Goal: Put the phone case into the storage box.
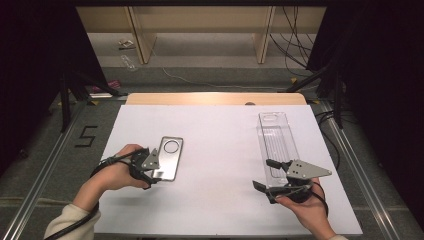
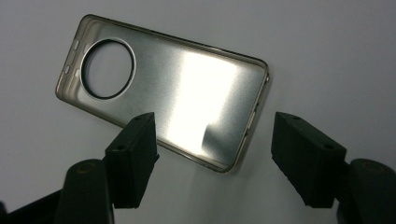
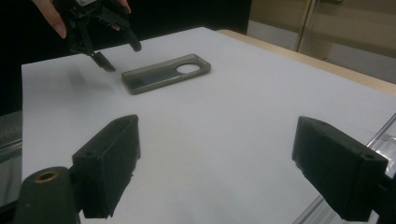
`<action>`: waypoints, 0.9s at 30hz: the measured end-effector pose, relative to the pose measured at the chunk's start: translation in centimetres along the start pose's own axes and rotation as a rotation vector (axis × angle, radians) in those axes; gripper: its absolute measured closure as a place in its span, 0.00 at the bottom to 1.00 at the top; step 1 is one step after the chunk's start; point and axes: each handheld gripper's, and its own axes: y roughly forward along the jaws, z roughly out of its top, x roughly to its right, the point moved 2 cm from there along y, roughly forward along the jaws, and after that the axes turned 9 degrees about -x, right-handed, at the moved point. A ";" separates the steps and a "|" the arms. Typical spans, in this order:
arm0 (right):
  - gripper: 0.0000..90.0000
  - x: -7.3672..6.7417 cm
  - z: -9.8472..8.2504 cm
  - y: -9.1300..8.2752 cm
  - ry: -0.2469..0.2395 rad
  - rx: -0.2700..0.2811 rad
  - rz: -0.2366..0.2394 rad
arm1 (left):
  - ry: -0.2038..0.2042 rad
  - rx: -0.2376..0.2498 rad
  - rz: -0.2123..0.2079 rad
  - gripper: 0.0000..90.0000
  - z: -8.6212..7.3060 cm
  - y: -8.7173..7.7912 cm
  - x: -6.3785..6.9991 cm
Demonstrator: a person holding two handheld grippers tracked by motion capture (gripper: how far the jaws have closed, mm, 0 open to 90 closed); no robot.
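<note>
One room, dim at the sides, with a grey floor (image 1: 45, 150), pale wooden furniture legs (image 1: 142, 37) at the far wall, loose cables (image 1: 295, 45) trailing on the right, dark stands (image 1: 65, 100) at both sides, and a "5" (image 1: 86, 136) marked on the floor to the left. One table (image 1: 215, 98), wooden at its far edge, covered by one white sheet (image 1: 220, 165), smooth and bare between the things. One clear plastic box (image 1: 276, 145), long and narrow, lying on the right part of the sheet with its length running away from the person. One phone case (image 1: 168, 157), (image 2: 163, 100), (image 3: 166, 73), grey and see-through with a round camera hole near its far end, lying flat on the left part of the sheet, well apart from the box. Two grippers, one in each hand. Left gripper (image 1: 147, 172), (image 2: 215, 144), seen far off in the right gripper view too (image 3: 114, 56): held just above the near end of the phone case, jaws parted wider than the case's near corner, pads clear of it, nothing gripped. Right gripper (image 1: 265, 175), (image 3: 215, 163): beside the near end of the clear plastic box, jaws spread wide over bare sheet, nothing between them, the box's edge just beyond one jaw.
</note>
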 end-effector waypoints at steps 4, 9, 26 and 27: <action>0.18 0.0 0.0 0.0 0.000 -0.001 -0.001 | 0.072 -0.019 -0.003 0.39 0.5 0.5 0.4; 0.18 0.0 0.0 0.1 -0.001 -0.003 0.000 | 0.130 -0.053 0.003 0.43 1.0 1.2 0.6; 0.18 0.1 -0.1 0.1 0.001 -0.001 0.000 | 0.213 -0.060 -0.002 0.55 1.2 2.2 0.9; 0.18 0.1 -0.1 0.1 0.001 -0.001 0.000 | 0.217 -0.058 0.000 0.56 1.3 2.2 0.9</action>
